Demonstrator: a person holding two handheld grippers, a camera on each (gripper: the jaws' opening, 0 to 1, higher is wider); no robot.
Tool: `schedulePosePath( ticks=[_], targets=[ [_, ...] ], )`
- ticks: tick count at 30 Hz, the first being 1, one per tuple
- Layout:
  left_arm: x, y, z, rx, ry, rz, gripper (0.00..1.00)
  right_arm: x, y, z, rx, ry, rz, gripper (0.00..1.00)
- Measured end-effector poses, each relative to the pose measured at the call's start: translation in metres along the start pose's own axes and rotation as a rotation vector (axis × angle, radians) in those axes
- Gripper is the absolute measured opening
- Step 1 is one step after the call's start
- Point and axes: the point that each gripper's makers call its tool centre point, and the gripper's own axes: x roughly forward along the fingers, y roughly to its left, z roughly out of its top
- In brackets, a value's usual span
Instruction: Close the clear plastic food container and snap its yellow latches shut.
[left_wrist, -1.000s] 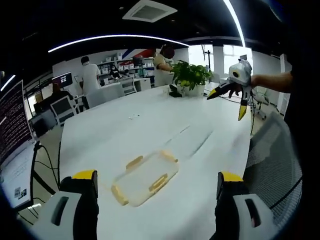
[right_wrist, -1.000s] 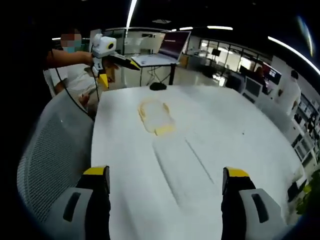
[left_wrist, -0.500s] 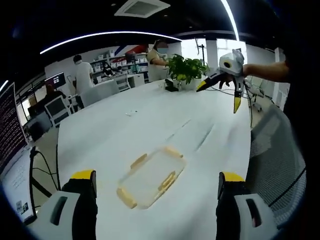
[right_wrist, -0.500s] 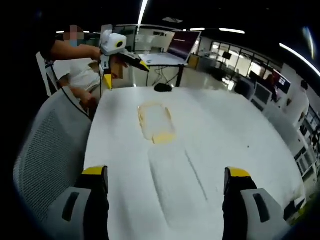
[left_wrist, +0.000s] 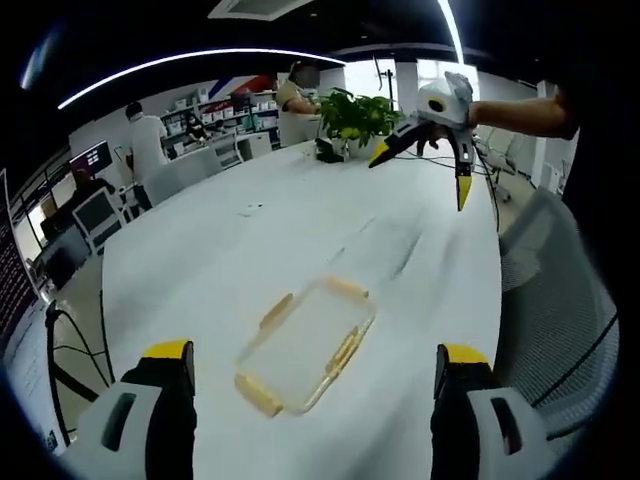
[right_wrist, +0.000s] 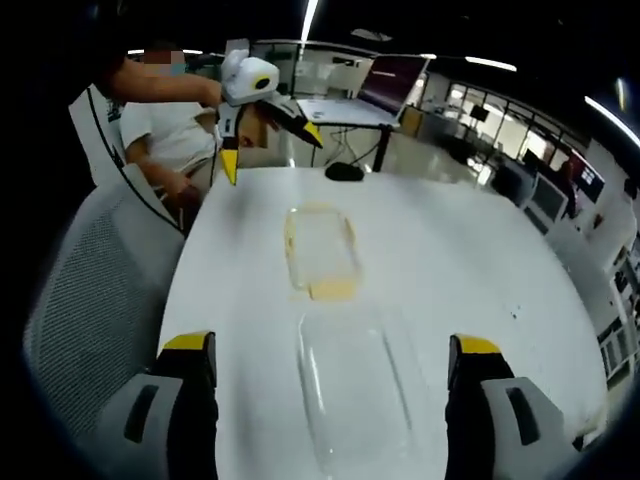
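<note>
A clear lid with yellow latches (left_wrist: 305, 345) lies flat on the white table (left_wrist: 200, 260), just ahead of my left gripper (left_wrist: 315, 352), whose jaws stand wide open and hold nothing. Beyond the lid the clear container base (left_wrist: 385, 250) shows only as faint streaks. In the right gripper view the base (right_wrist: 355, 385) lies between the open jaws of my right gripper (right_wrist: 330, 342), with the lid (right_wrist: 320, 250) right behind it. Each gripper hangs open above the table's far end in the other's view: the right gripper (left_wrist: 420, 177) and the left gripper (right_wrist: 270, 152).
A grey mesh chair (left_wrist: 550, 300) stands at the table's edge, also seen as the chair (right_wrist: 90, 290). A potted plant (left_wrist: 355, 115) sits at one end, a small black object (right_wrist: 343, 172) at the other. People and desks fill the background.
Both cameras have tipped down and come closer to the table. The clear base now shows plainly between the right jaws. Both grippers remain open; lid and base have not moved.
</note>
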Motion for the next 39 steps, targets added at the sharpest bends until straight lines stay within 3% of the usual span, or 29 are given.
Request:
schedulePosePath(
  ticks=[8,17,30,39],
  targets=[
    [0.009,0.007,-0.012,0.055,0.055,-0.039,0.92,0.016,-0.006,0.011,-0.033,0.001,0.021,0.92],
    [0.02,0.017,-0.027,0.134,0.126,-0.092,0.81,0.039,-0.013,0.019,-0.06,0.012,0.041,0.86],
    [0.035,0.034,-0.049,0.244,0.237,-0.161,0.66,0.07,-0.02,0.017,-0.069,0.072,0.075,0.77],
    [0.045,0.042,-0.062,0.287,0.294,-0.207,0.61,0.091,-0.022,0.02,-0.051,0.08,0.102,0.73]
  ],
)
